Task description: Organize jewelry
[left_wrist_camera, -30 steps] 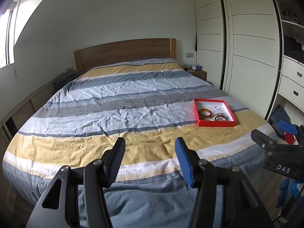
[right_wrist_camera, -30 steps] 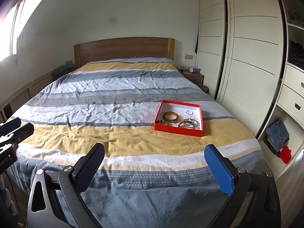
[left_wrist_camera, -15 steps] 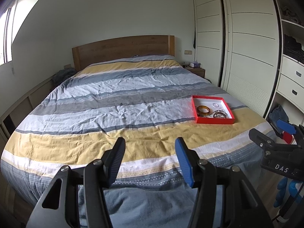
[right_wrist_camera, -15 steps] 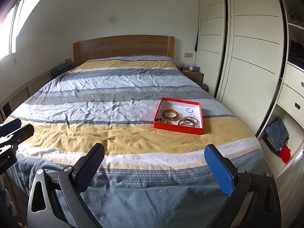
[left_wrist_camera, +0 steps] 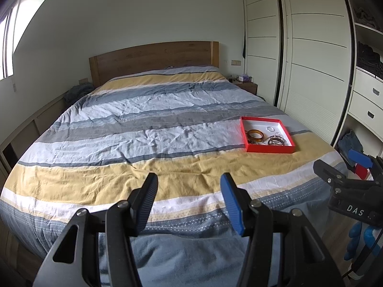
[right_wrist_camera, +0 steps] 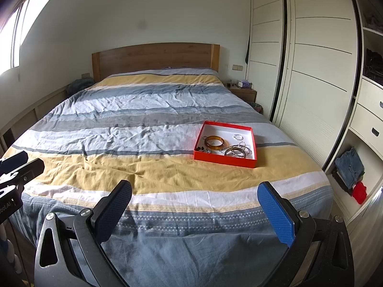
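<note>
Your left gripper (left_wrist_camera: 189,181) sits low in the frame's centre, jaws apart, nothing between them. Your right gripper (right_wrist_camera: 195,191) gapes wider, bottom of its frame, empty too, both angled slightly downward.

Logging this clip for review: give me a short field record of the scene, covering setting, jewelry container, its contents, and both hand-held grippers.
setting: bed with striped duvet, wooden headboard
container: shallow red cardboard tray, lying on the duvet toward the wardrobe side
contents: amber bangle, silver bangles, small beaded bracelet, small dark pieces, too small to identify
left hand-held gripper: open, empty, short of the tray
right hand-held gripper: open wider, empty, short of the tray
</note>
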Motion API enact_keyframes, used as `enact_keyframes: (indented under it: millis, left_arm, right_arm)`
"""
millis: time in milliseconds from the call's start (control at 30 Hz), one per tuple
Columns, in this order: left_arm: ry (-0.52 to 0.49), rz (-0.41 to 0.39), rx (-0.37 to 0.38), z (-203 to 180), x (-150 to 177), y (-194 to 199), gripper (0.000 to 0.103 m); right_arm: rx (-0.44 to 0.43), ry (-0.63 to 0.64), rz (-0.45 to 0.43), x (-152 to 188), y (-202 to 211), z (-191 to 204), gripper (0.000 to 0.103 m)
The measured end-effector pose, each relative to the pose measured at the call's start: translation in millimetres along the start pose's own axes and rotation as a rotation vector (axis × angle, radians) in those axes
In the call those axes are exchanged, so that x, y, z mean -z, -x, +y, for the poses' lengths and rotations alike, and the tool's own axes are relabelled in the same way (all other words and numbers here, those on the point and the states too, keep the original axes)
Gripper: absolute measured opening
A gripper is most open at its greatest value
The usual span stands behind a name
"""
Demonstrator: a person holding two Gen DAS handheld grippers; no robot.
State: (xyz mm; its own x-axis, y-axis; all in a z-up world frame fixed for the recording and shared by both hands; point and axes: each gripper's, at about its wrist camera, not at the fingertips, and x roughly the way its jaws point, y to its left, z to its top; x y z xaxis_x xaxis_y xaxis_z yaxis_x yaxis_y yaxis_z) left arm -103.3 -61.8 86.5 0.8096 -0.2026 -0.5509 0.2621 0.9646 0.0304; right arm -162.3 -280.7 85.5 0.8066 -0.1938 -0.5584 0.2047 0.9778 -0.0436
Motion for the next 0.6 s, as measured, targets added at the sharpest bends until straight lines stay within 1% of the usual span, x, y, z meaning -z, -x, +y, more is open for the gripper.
enact_keyframes:
  millis: [600]
  left_arm:
    - [0.003,0.021,0.006,-1.8,4.6,-5.1,0.052]
  right_arm:
    - [0.001,0.000,0.018,7.2,-8.1,2.0,0.103]
